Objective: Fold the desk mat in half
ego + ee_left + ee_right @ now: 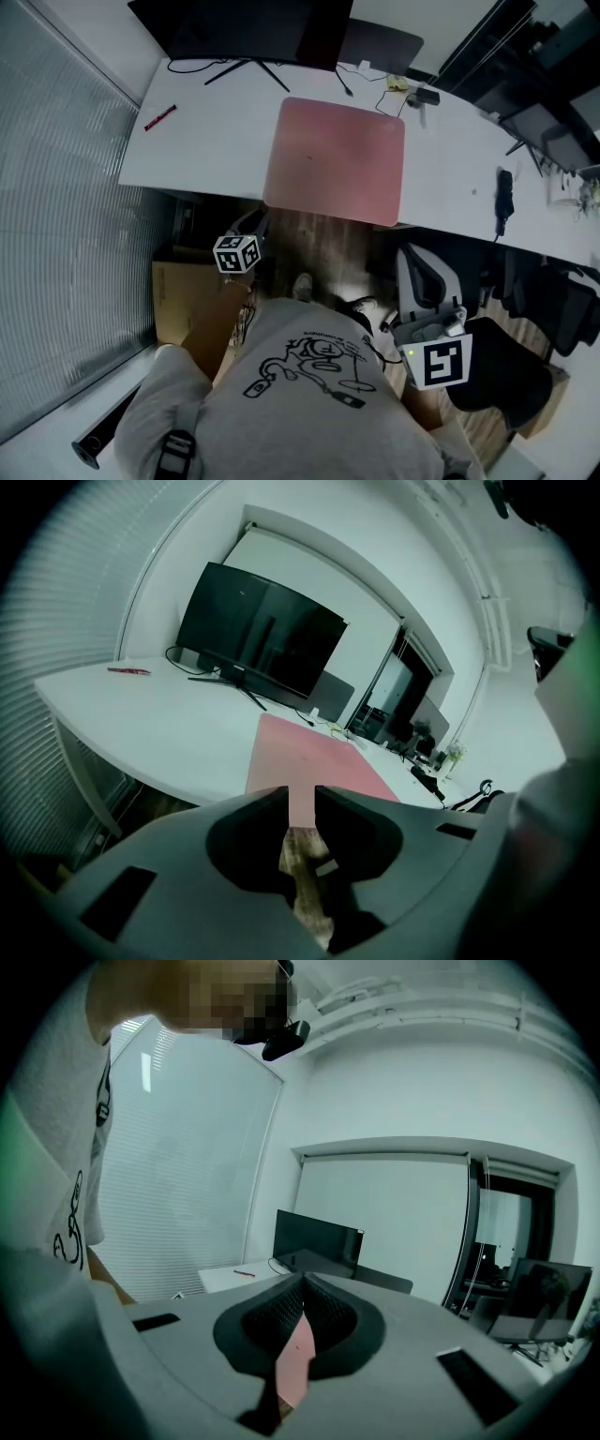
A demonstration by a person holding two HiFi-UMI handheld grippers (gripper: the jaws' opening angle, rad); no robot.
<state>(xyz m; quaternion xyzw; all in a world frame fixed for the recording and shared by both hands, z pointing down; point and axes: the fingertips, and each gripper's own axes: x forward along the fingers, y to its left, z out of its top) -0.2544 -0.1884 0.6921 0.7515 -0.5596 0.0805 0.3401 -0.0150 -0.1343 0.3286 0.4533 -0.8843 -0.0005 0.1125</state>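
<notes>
A pink desk mat point(336, 159) lies flat on the white desk point(206, 150), and its near edge hangs slightly over the desk's front edge. My left gripper point(255, 223) is held below and in front of the mat's near left corner, clear of it. In the left gripper view its jaws point(301, 794) stand open with nothing between them, and the mat point(309, 757) shows ahead. My right gripper point(424, 328) is low by my right side, far from the mat. Its jaw tips point(306, 1274) meet, holding nothing.
A dark monitor point(253, 28) stands at the desk's back, with cables and small items point(412, 89) to its right. A red pen point(160, 117) lies at the far left and a black object point(504, 197) at the right. An office chair point(427, 281) and a cardboard box point(183, 300) flank me.
</notes>
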